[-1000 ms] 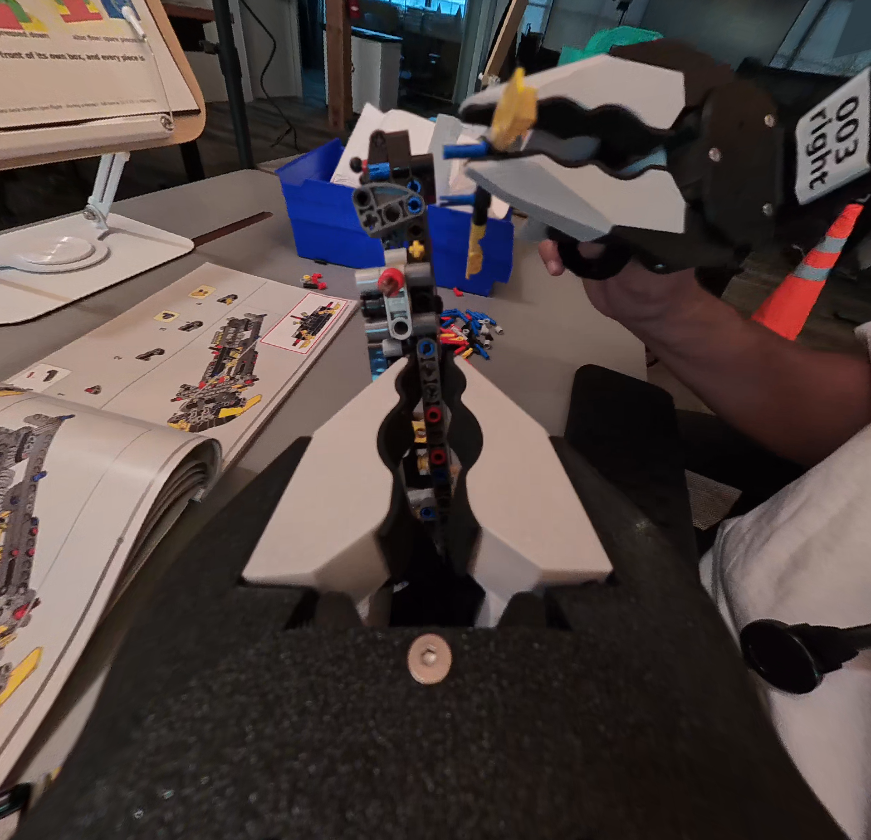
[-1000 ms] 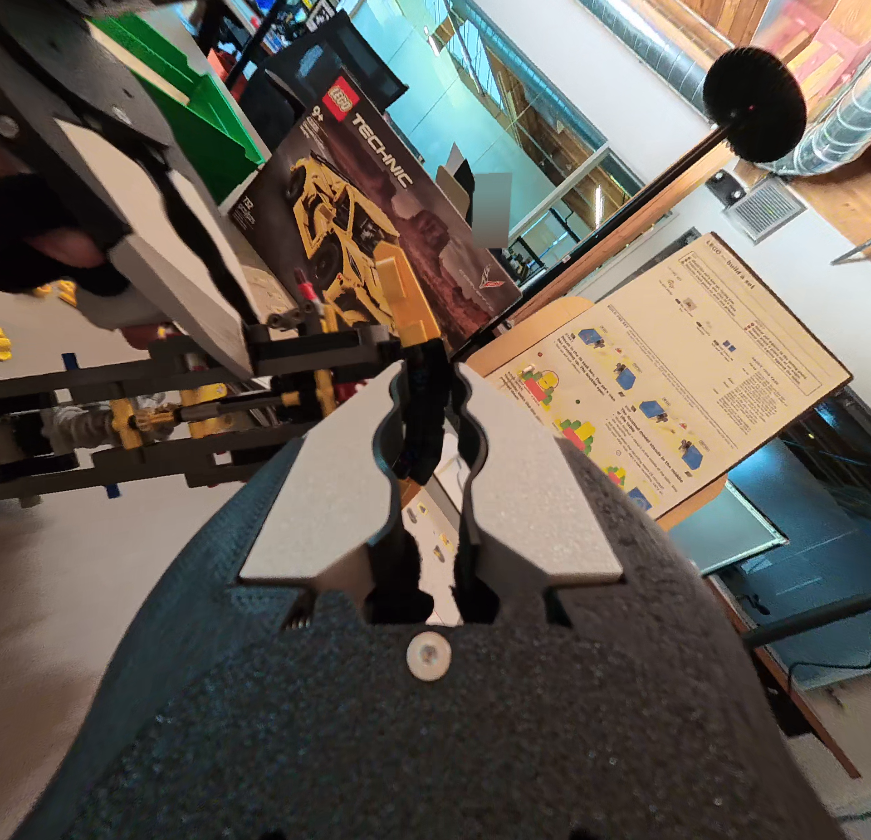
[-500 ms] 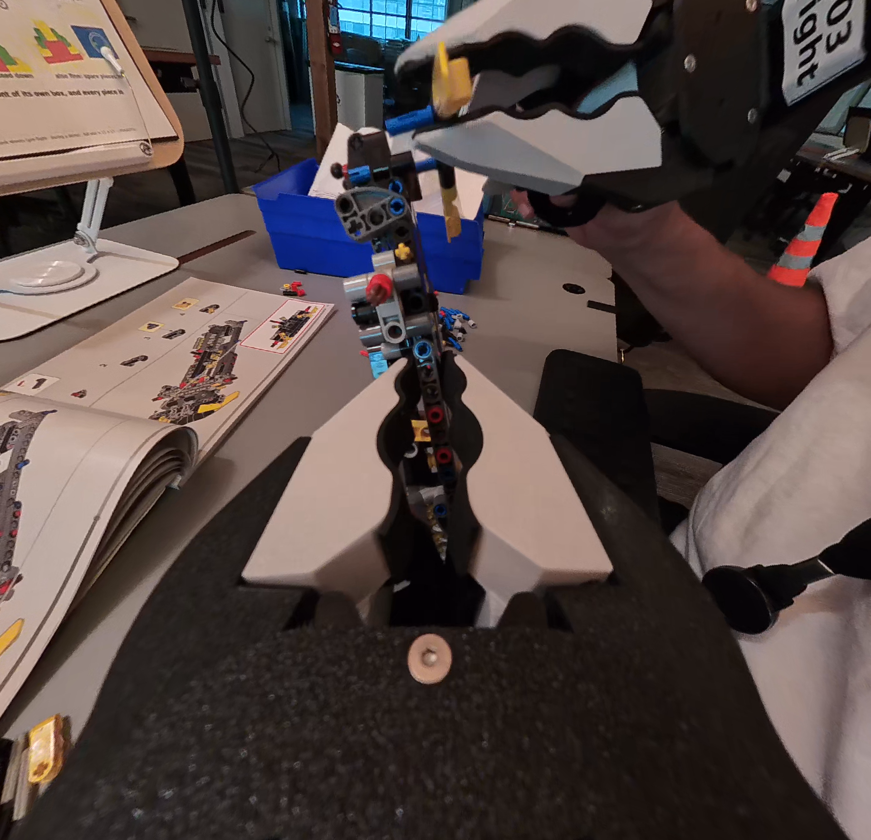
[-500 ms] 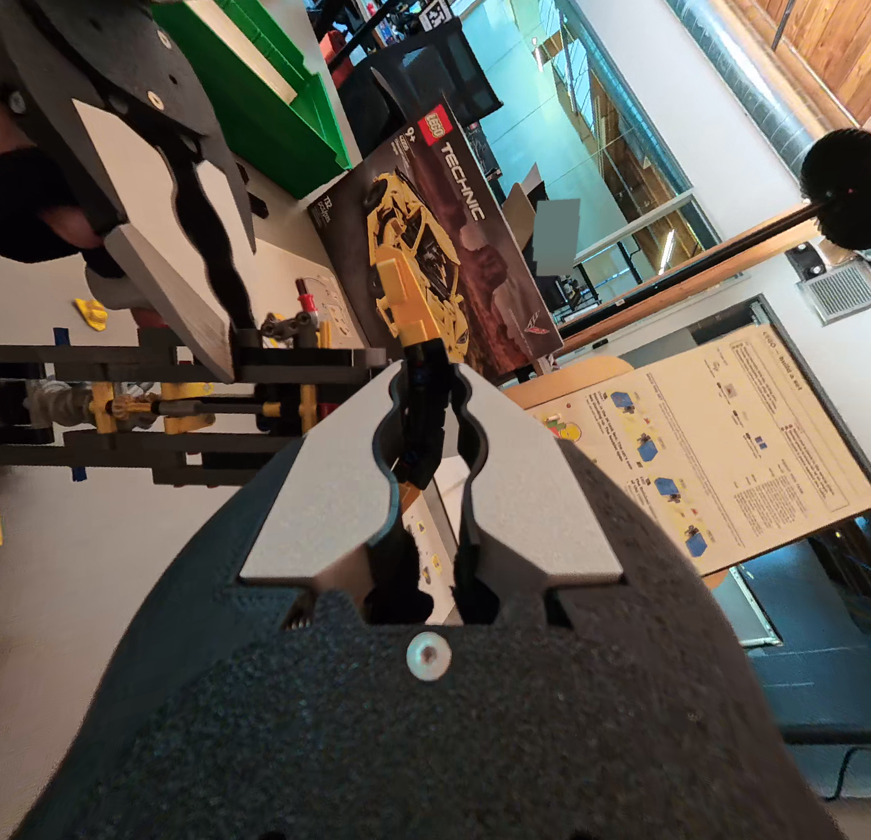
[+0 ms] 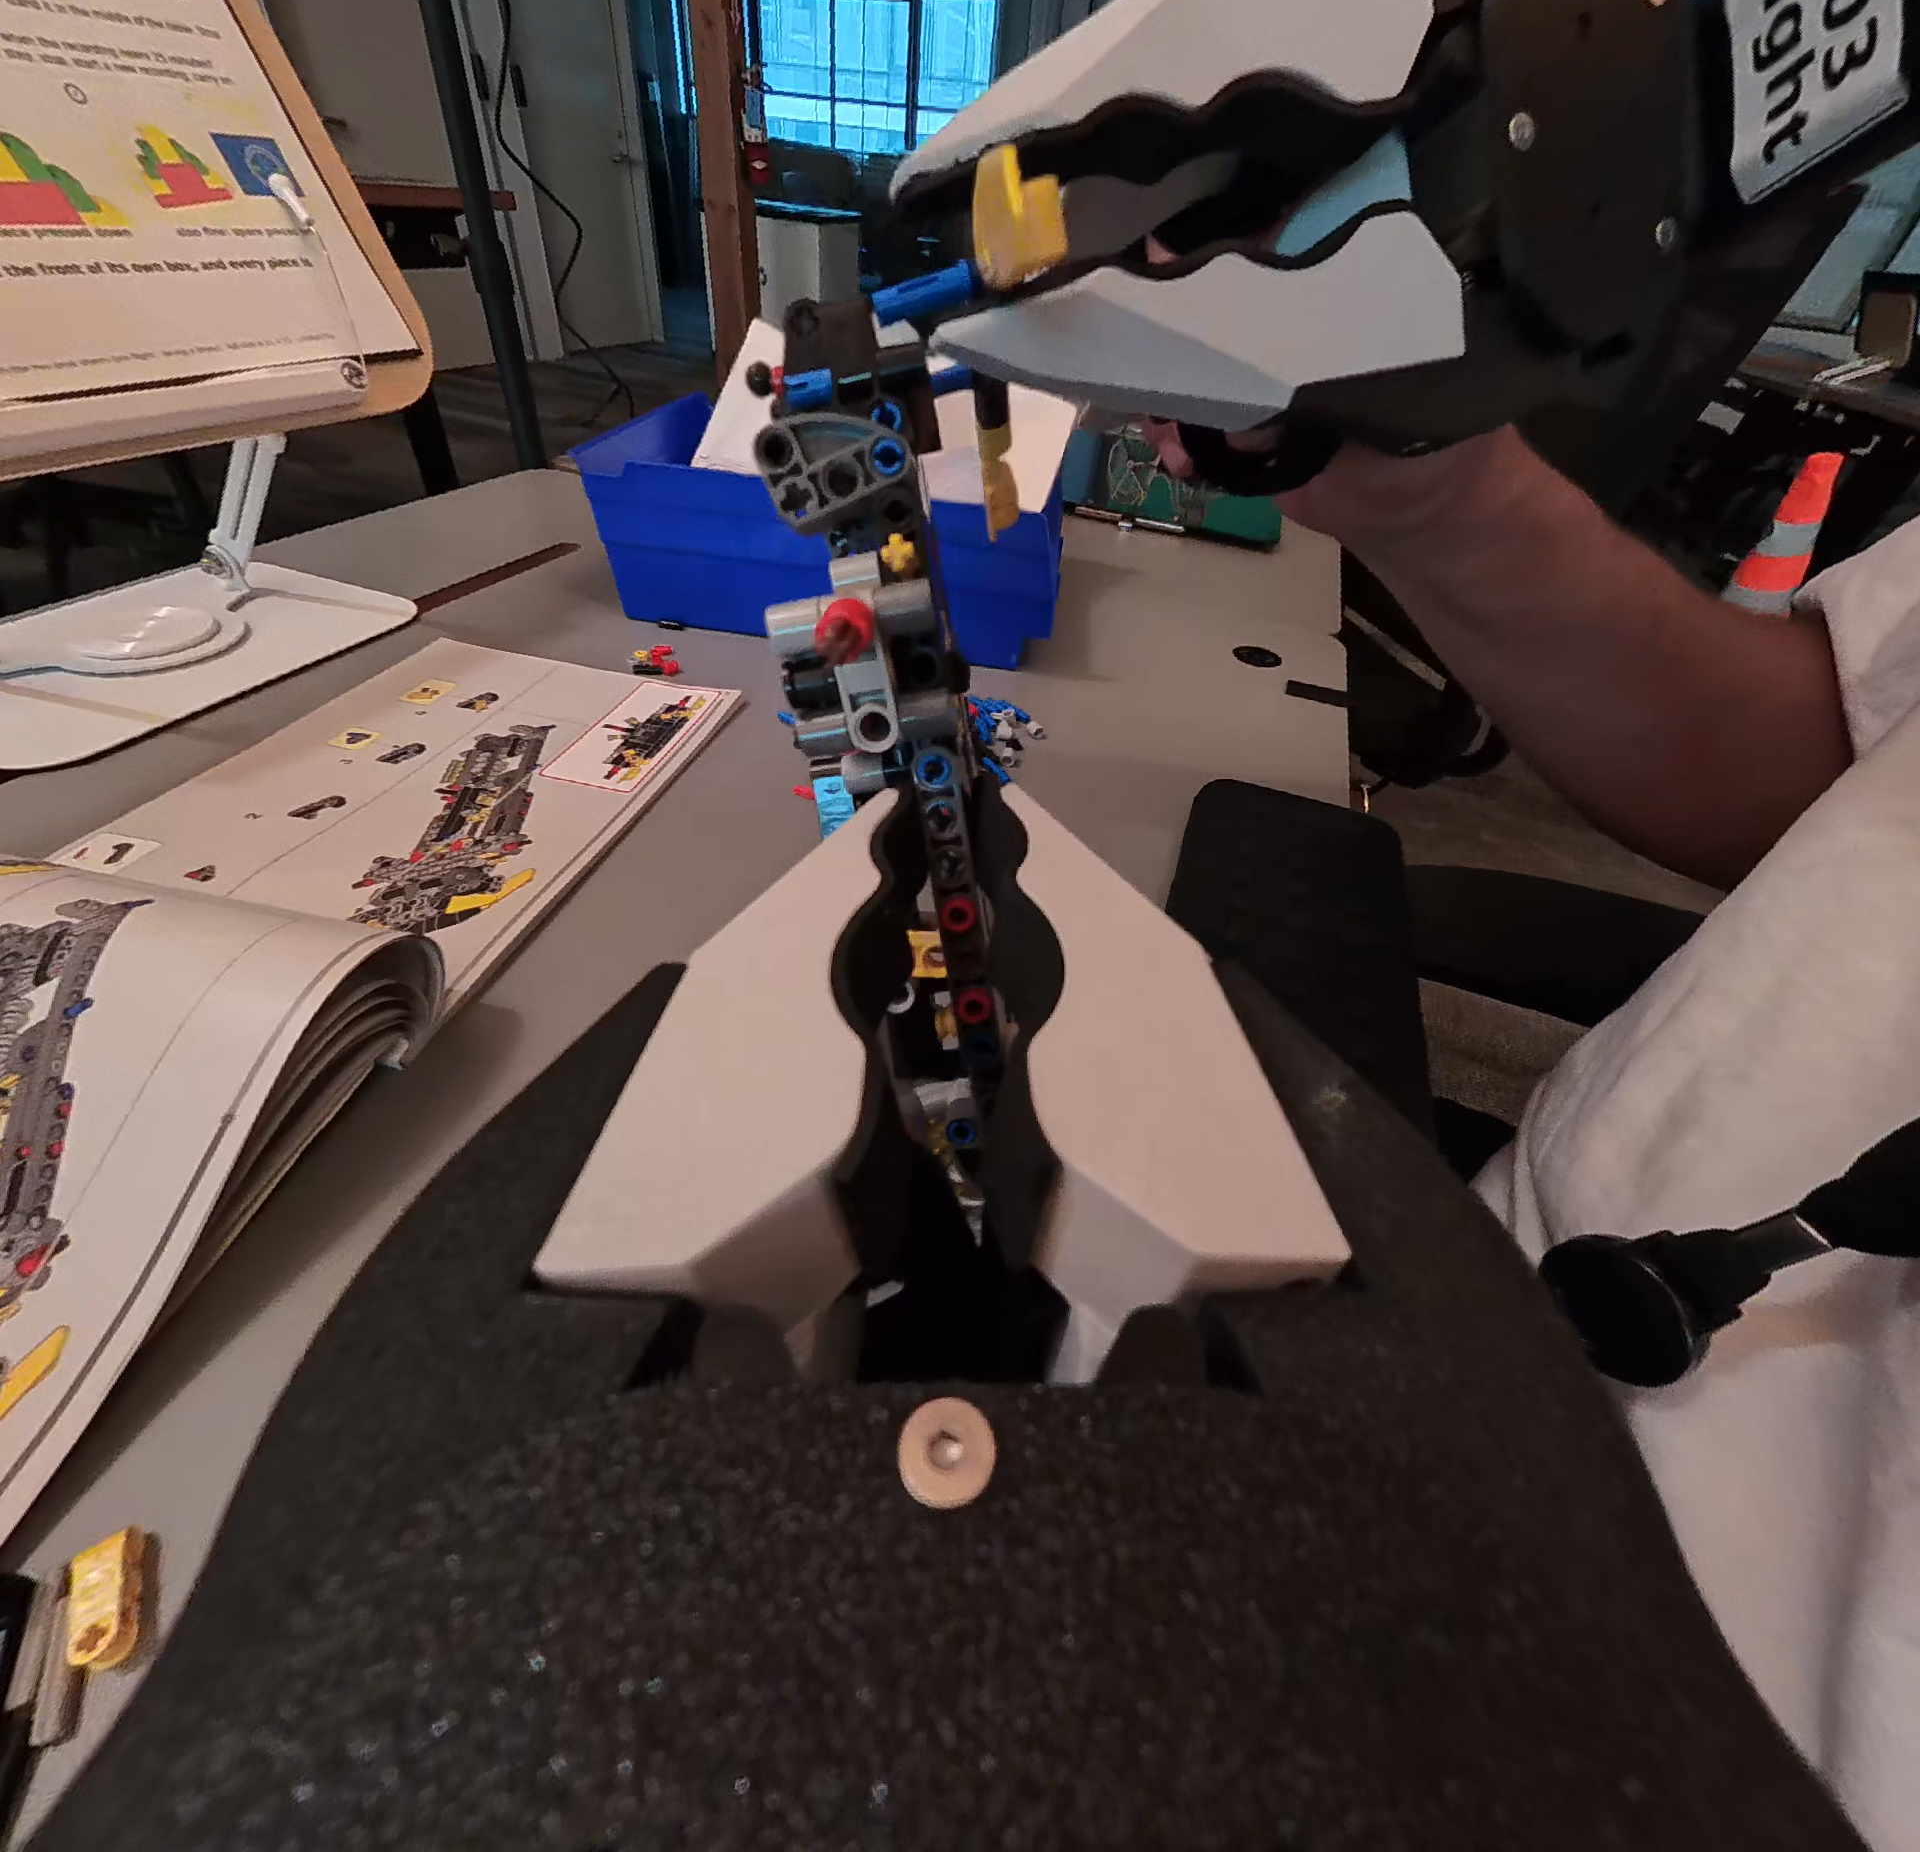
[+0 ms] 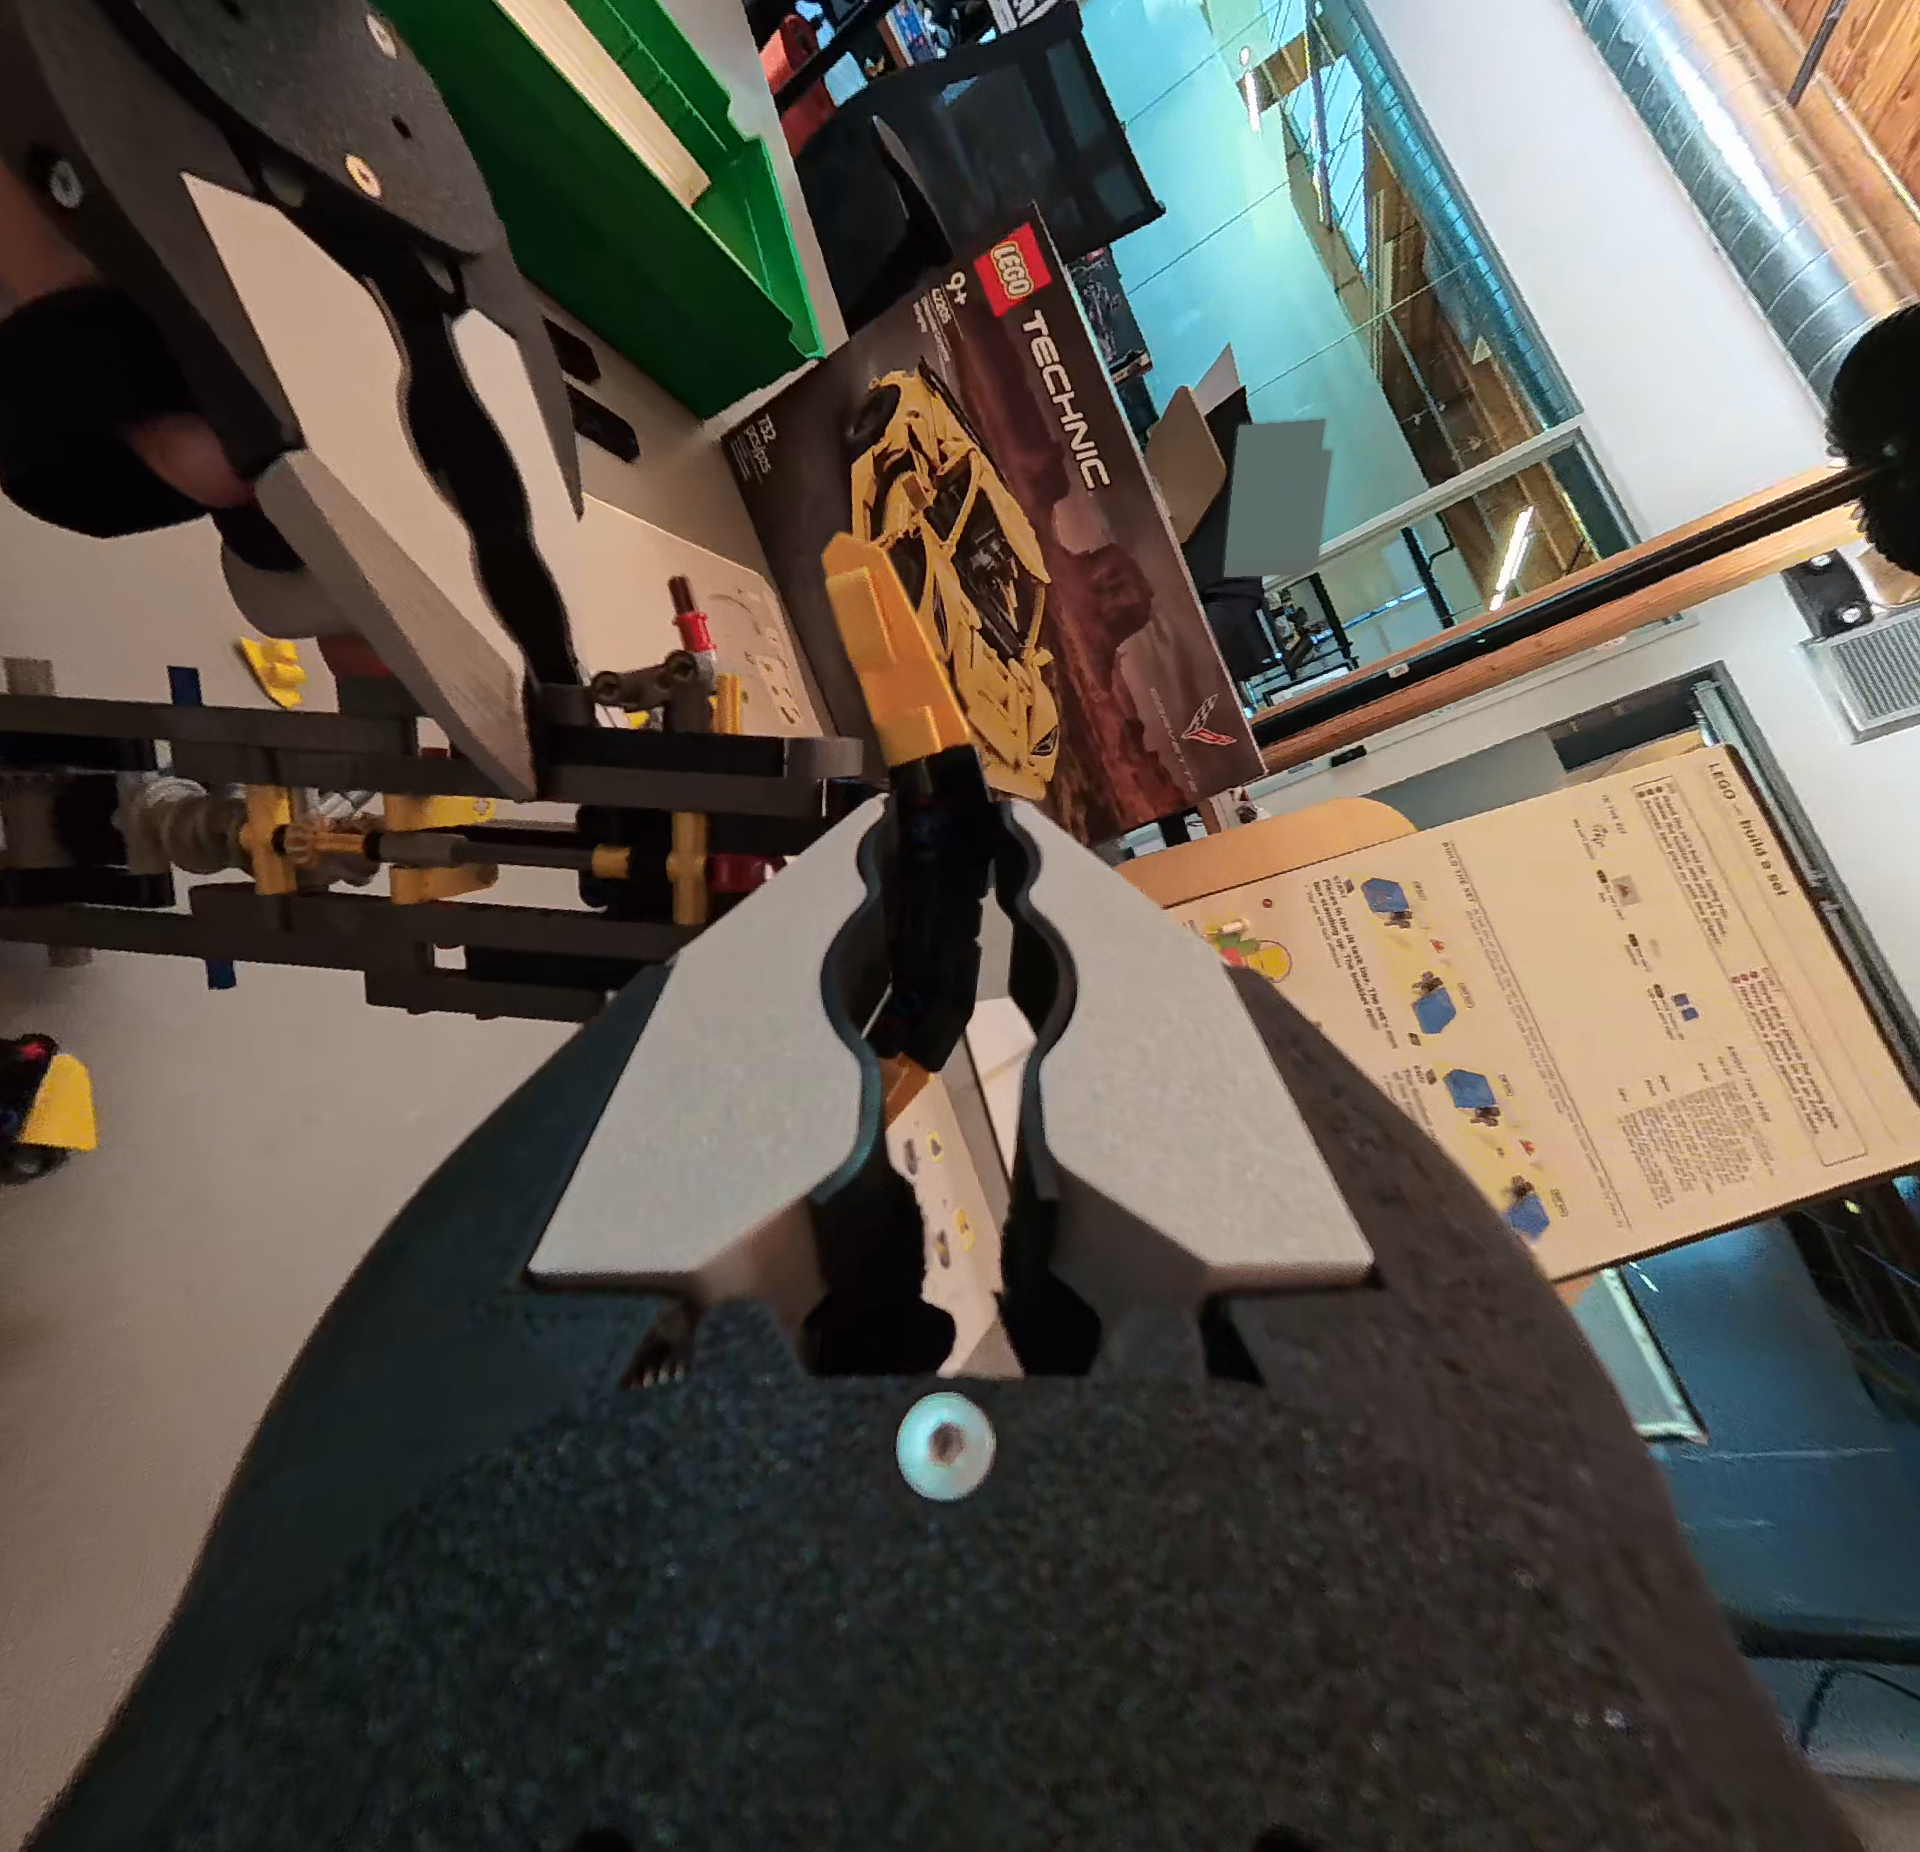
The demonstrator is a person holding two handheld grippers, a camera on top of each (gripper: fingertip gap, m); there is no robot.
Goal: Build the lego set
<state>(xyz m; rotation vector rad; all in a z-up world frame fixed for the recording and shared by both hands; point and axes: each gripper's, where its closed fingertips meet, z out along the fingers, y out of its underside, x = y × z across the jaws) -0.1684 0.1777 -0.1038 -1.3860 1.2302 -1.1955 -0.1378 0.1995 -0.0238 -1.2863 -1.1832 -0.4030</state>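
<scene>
I've got the half-built Technic chassis (image 5: pixel 883 597) up off the tabletop (image 5: pixel 1143 597), standing on end. My left gripper (image 5: pixel 940 836) is pinched on its black side beam, the jaws closed on the studless rail with red and blue pins showing between them. That's the right place to hold it: the long beams are the stiff part, while the grey connectors and the red axle knob higher up would twist or pop loose under a squeeze.

My right gripper (image 6: pixel 940 846) is clamped on a small black-and-yellow sub-piece (image 6: pixel 904 680), and in the left wrist view I see it at the chassis's top end, a blue pin (image 5: pixel 920 290) poking out toward the frame. From here it looks like I'm lining that pin up with a hole, though I can't tell whether it's seated yet.

This stuff is light, rigid plastic, a bit slick on the smooth faces. The assembly is long for one grip point, so any hard push at the top will lever it in my left jaws. I'd press along the pin's axis, gently, and brace against the beam.

The instruction booklet (image 5: pixel 312 867) lies open to my left, the blue parts bin (image 5: pixel 686 545) sits beyond, and loose pins (image 5: pixel 1003 727) are scattered near it. The set's box (image 6: pixel 1039 555) stands behind.
</scene>
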